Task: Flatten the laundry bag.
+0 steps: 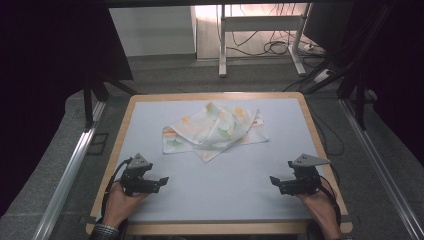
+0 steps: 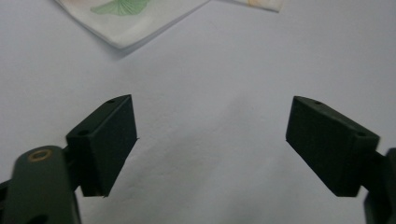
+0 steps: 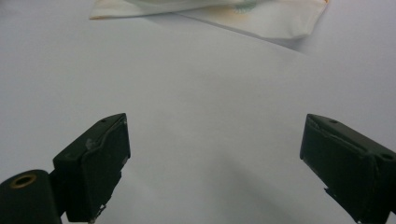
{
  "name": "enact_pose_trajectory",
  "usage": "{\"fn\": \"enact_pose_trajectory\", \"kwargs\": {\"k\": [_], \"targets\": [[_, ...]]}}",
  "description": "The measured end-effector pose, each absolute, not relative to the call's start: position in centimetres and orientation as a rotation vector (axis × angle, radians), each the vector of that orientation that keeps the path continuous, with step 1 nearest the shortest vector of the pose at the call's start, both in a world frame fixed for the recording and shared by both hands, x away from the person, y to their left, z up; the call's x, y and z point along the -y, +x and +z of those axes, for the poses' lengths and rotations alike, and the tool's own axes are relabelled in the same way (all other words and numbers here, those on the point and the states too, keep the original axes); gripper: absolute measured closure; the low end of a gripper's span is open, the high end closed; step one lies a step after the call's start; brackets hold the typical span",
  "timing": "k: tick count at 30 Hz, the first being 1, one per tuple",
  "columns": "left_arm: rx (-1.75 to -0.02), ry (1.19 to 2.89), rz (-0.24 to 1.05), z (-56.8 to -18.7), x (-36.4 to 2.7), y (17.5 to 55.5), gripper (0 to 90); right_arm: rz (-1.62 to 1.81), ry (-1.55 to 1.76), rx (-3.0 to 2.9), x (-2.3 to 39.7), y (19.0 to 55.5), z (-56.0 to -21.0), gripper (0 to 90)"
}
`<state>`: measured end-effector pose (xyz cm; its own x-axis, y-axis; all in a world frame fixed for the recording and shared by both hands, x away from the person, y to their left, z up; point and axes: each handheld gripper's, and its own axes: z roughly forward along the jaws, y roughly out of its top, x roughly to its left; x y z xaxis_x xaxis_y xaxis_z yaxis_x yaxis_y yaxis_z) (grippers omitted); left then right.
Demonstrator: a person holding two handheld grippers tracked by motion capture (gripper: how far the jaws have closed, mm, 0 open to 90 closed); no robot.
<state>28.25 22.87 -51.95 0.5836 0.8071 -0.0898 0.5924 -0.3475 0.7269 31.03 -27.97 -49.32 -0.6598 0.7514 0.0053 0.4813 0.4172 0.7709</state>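
Cloth (image 1: 215,131) lies crumpled at table (image 1: 225,200) centre. Left gripper (image 1: 162,181) at 7 o'clock, right gripper (image 1: 274,181) at 5, fingers wide, empty. Pinching one layer likely drags the heap instead of spreading it.

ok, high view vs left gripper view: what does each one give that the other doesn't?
High view alone: the whole crumpled cloth mid-table, the wooden table edge, both hands, the left gripper and right gripper near the front corners, well apart from the cloth, plus floor and cables behind the table.

Left gripper view alone: a close look at its own two jaws, standing wide apart with nothing between them, and a green leaf print on the cloth's near corner.

Both: the cloth and the pale table surface.
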Motion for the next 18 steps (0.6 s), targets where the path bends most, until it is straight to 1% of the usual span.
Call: {"fn": "enact_pose_trajectory", "kwargs": {"k": [5,10,14,18], "targets": [[-1.113,2.077,0.420,-51.8,-22.8,28.8,17.6,1.075,1.049,-2.347,27.7,32.0,-49.5,8.6],[-1.123,2.074,0.442,-51.9,-22.9,29.7,20.4,1.070,1.077,-2.331,27.3,32.8,-49.5,8.1],[-1.131,2.046,0.431,-52.0,-23.3,30.7,23.3,1.072,1.088,-2.339,26.7,33.6,-49.8,4.9],[-1.132,2.062,0.471,-52.2,-23.3,31.3,27.6,1.064,1.101,-2.325,26.1,34.4,-49.9,4.5]]}}
